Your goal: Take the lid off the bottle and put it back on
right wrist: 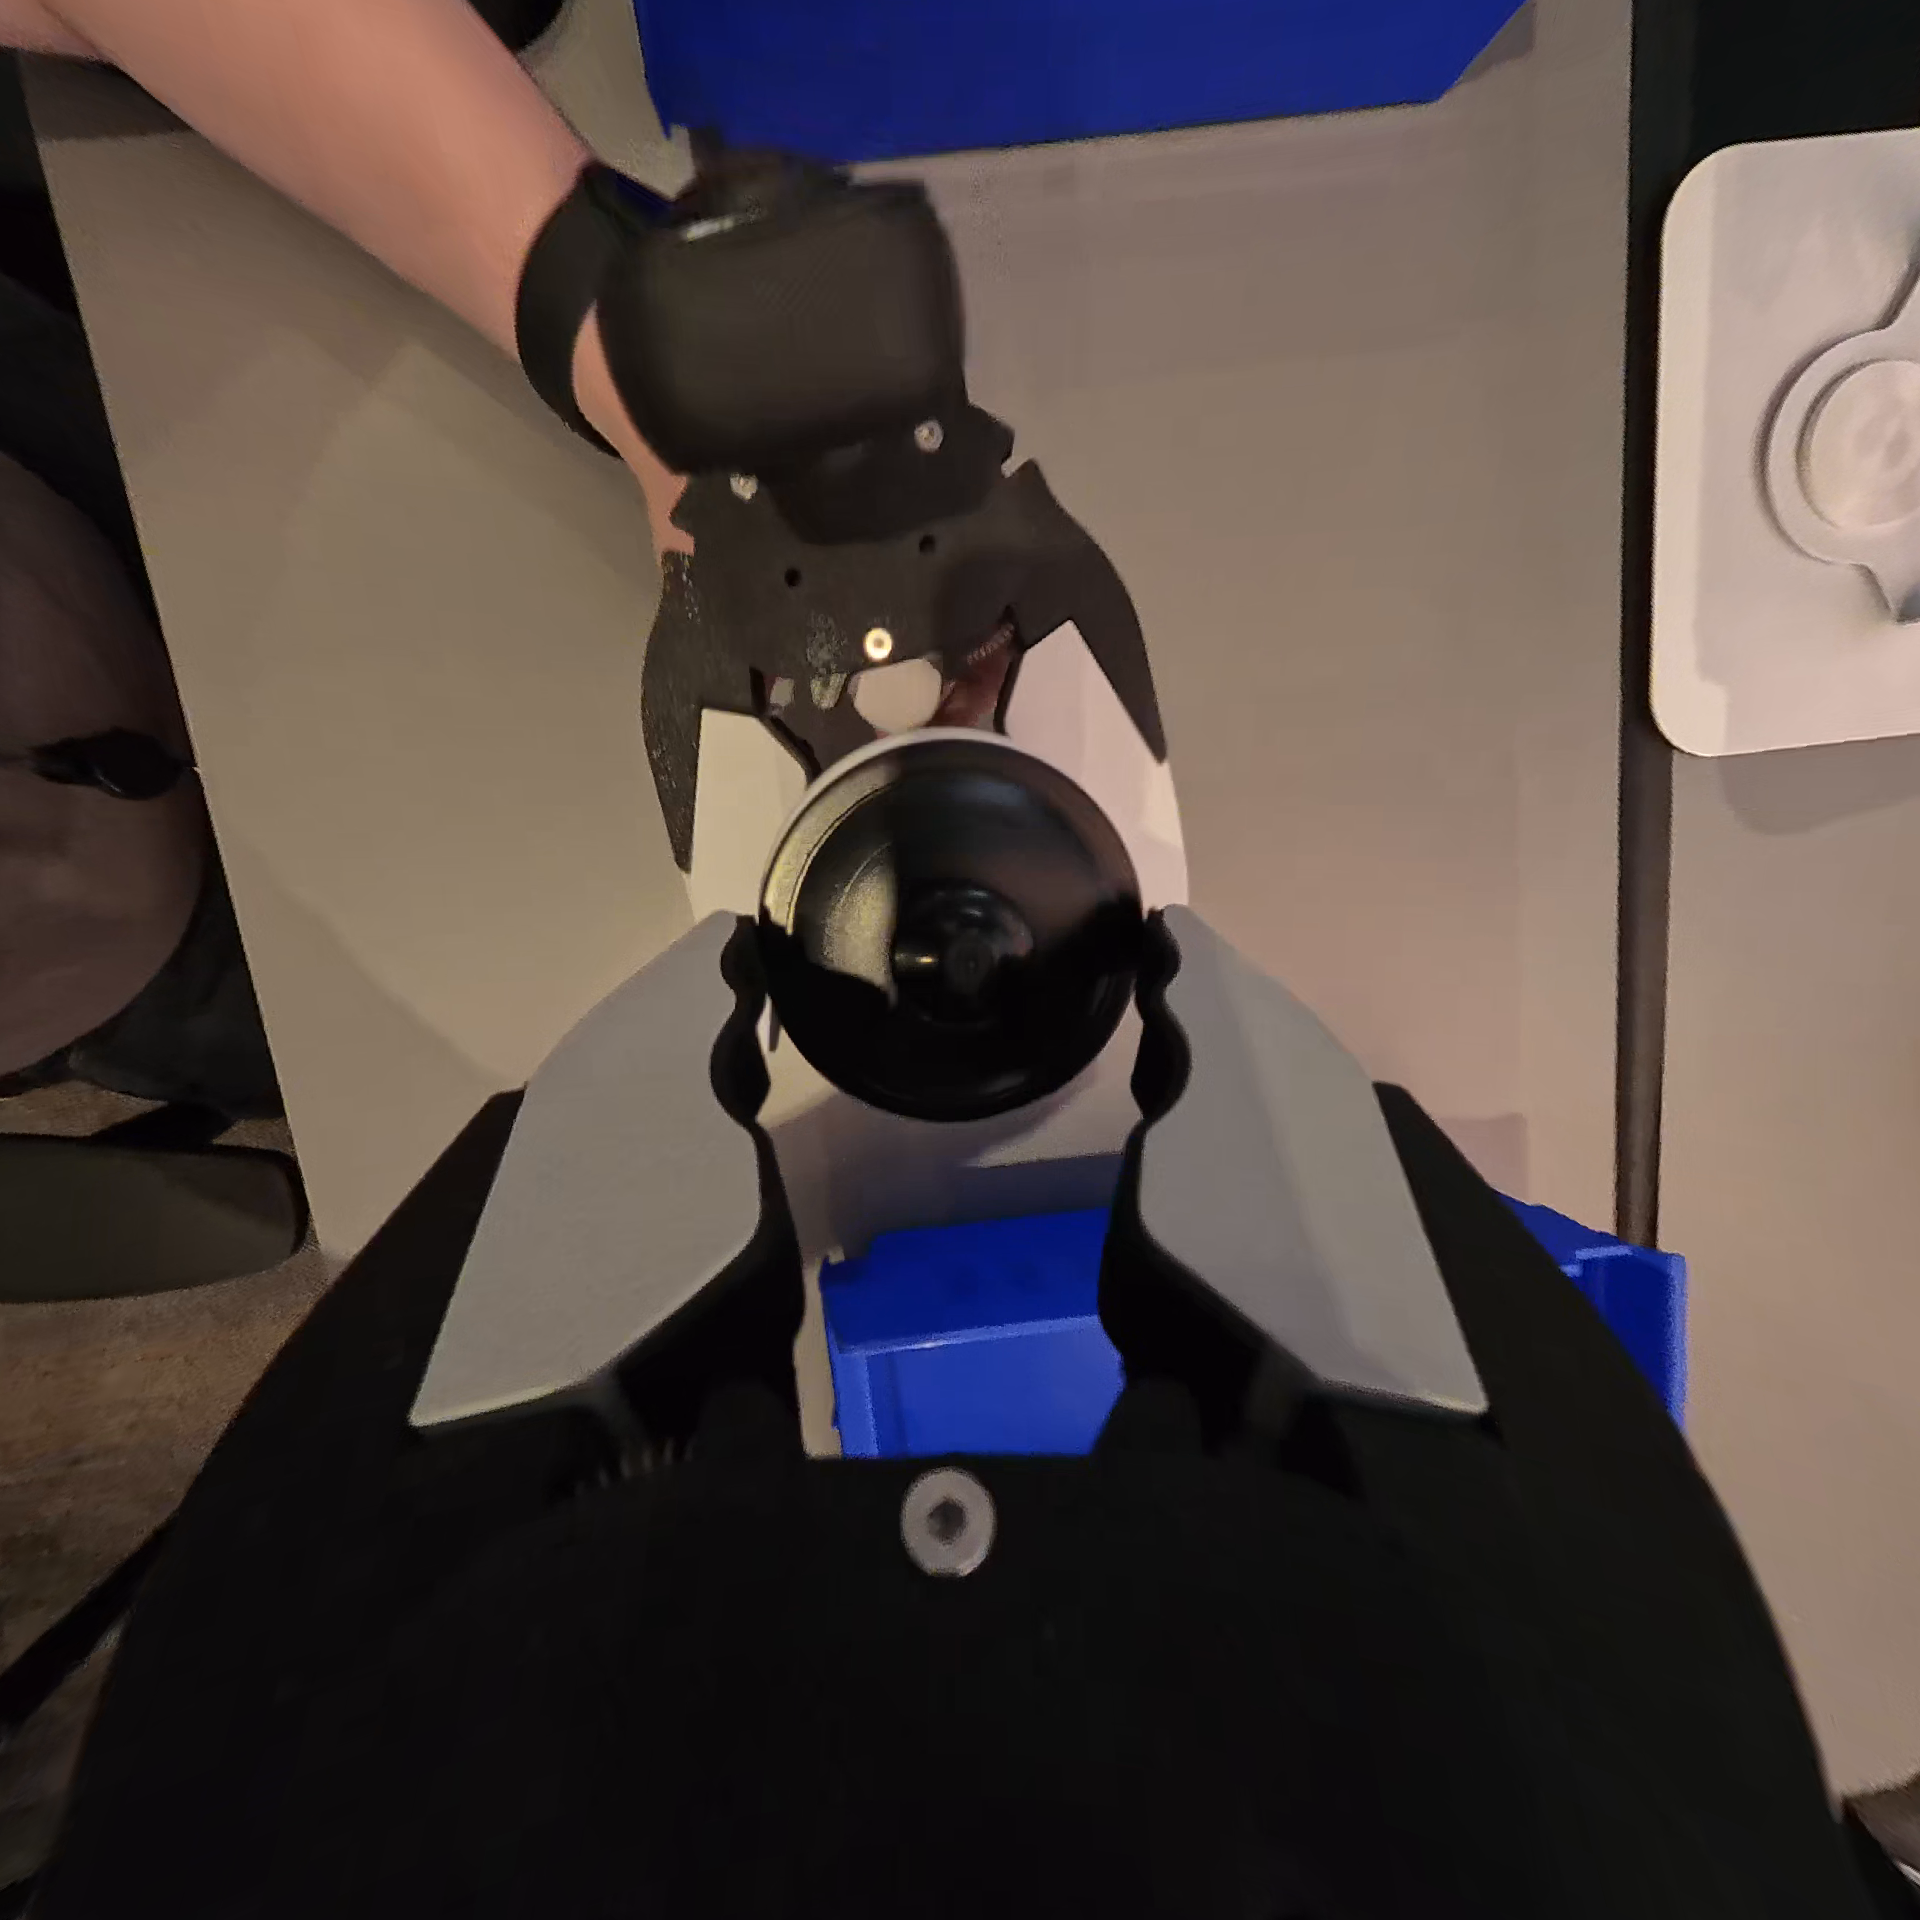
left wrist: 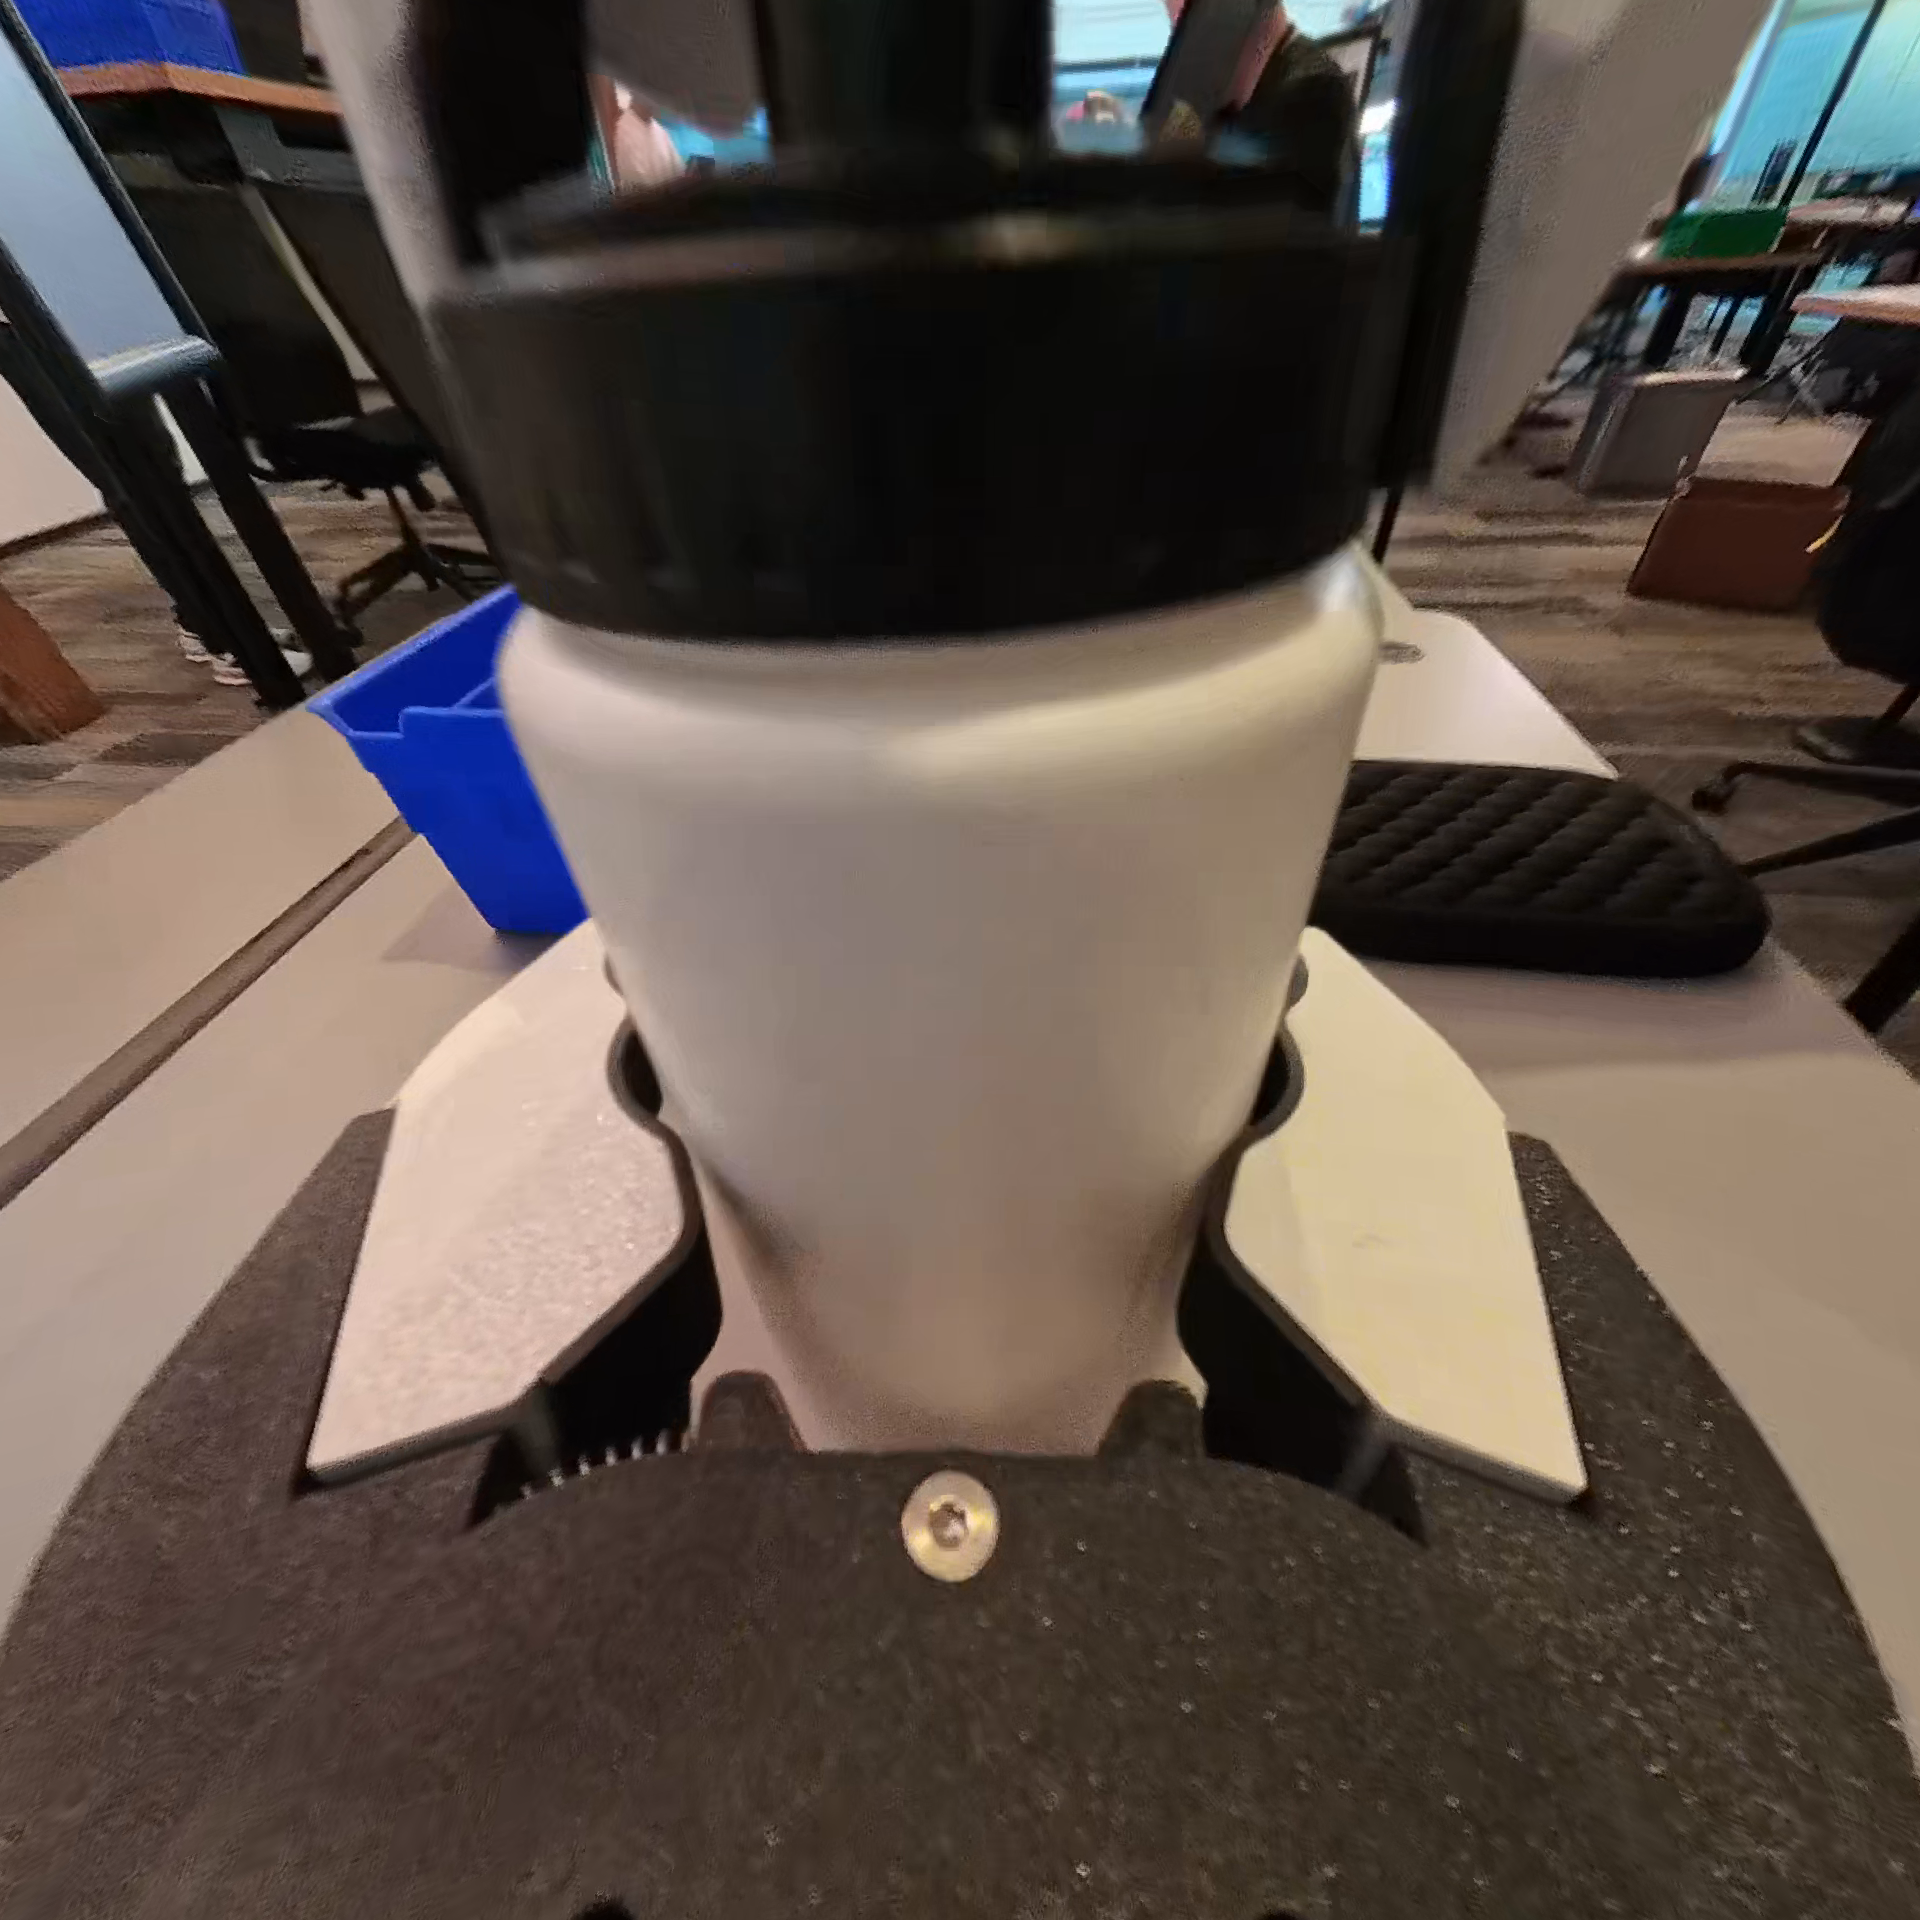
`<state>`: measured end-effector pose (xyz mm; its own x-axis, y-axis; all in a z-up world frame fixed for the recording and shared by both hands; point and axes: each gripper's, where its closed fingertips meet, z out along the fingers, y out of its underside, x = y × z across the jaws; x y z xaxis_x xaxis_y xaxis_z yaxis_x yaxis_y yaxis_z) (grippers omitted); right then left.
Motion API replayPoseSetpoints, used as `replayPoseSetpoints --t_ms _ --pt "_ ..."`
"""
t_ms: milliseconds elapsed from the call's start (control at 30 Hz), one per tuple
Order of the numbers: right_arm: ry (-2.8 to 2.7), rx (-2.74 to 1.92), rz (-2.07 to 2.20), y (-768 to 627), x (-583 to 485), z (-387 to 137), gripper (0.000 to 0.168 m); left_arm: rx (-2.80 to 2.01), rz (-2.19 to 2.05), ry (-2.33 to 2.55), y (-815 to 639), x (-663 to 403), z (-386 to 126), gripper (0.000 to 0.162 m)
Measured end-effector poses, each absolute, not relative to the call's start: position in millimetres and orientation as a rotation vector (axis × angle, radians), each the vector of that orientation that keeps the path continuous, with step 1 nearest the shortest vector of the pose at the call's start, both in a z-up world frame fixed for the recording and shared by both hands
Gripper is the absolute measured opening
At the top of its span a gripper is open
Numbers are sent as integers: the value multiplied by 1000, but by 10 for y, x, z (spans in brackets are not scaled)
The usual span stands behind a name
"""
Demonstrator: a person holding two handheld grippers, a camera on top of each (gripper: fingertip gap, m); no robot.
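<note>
A white bottle point(left wrist: 935, 883) with a black lid point(left wrist: 914, 457) stands upright on the grey table point(left wrist: 208, 1091). My left gripper point(left wrist: 956, 1039) is shut on the bottle's body, one finger on each side. My right gripper point(left wrist: 935, 208) comes down from above. In the right wrist view I look down on the lid point(right wrist: 935, 935), and my right gripper point(right wrist: 951, 987) is shut on its rim, fingertips touching both sides. A strip of the white bottle point(right wrist: 1044, 1127) shows below the lid. The left gripper point(right wrist: 930, 831), held by a hand, shows beyond it.
A small blue bin point(left wrist: 457, 769) stands just behind the bottle and shows in the right wrist view point(right wrist: 966, 1340). A black padded cushion point(left wrist: 1517, 862) lies at the right. A white moulded tray point(right wrist: 1787, 447) and a larger blue bin point(right wrist: 1039, 62) are nearby.
</note>
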<state>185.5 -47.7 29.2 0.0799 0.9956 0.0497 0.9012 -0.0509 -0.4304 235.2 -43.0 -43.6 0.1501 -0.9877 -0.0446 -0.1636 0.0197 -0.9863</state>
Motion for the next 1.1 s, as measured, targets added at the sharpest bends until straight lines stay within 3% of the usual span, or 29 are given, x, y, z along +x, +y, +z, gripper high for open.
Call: replayPoseSetpoints --t_ms 300,500,700,900,1100 --pt "-1835 -2010 374 -495 1642 303 72 -1410 -906 1261 -426 2140 -478 105" --pt "-1586 -2285 195 -359 1360 328 80 -1508 -789 1098 -283 1763 -473 105" --pt "-1409 -2494 129 -385 1270 270 73 -1538 -698 979 -206 1671 -471 105" --pt "-1591 -2388 95 -406 1307 264 72 -1508 -765 1032 -250 1734 -477 103" --pt "-2063 -1970 166 -486 1358 271 72 -1383 -963 1217 -418 1853 -462 102"
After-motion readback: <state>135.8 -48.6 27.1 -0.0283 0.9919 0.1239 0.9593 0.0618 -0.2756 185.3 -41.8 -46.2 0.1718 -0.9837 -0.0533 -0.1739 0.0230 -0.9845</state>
